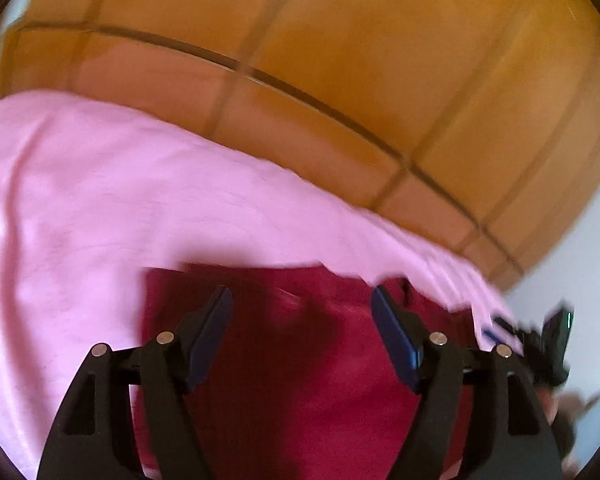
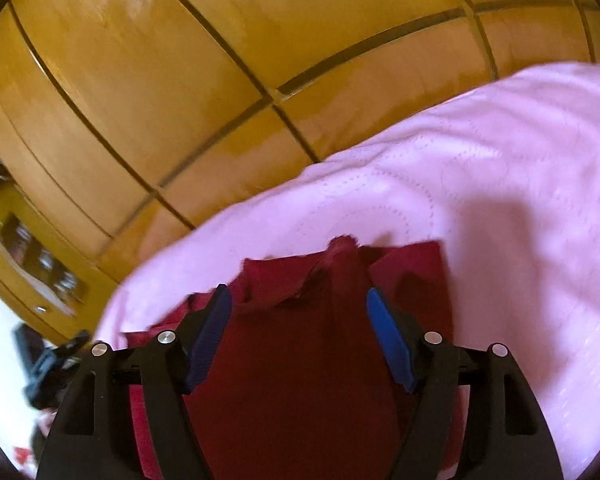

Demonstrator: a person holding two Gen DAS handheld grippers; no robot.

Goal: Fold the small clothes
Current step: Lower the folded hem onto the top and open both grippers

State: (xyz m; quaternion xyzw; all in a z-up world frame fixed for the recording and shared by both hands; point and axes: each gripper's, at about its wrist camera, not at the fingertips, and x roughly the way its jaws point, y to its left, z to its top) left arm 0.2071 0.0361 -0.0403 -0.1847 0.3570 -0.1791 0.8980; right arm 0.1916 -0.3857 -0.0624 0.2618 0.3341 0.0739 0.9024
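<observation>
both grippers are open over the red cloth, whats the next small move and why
Probably lower the right gripper to the far edge of the dark red garment and pinch the raised, bunched part. Both it and the left gripper stand open with nothing between the pads, and the cloth lies unevenly on the pink bedspread, so it likely needs smoothing.

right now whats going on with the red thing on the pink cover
A person is folding a small dark red garment on a pink quilted cover, with a handheld gripper in each hand. The left gripper and the right gripper both stand open above the cloth, holding nothing. The garment lies partly folded, its far edge bunched. Wooden wardrobe doors stand behind.
</observation>
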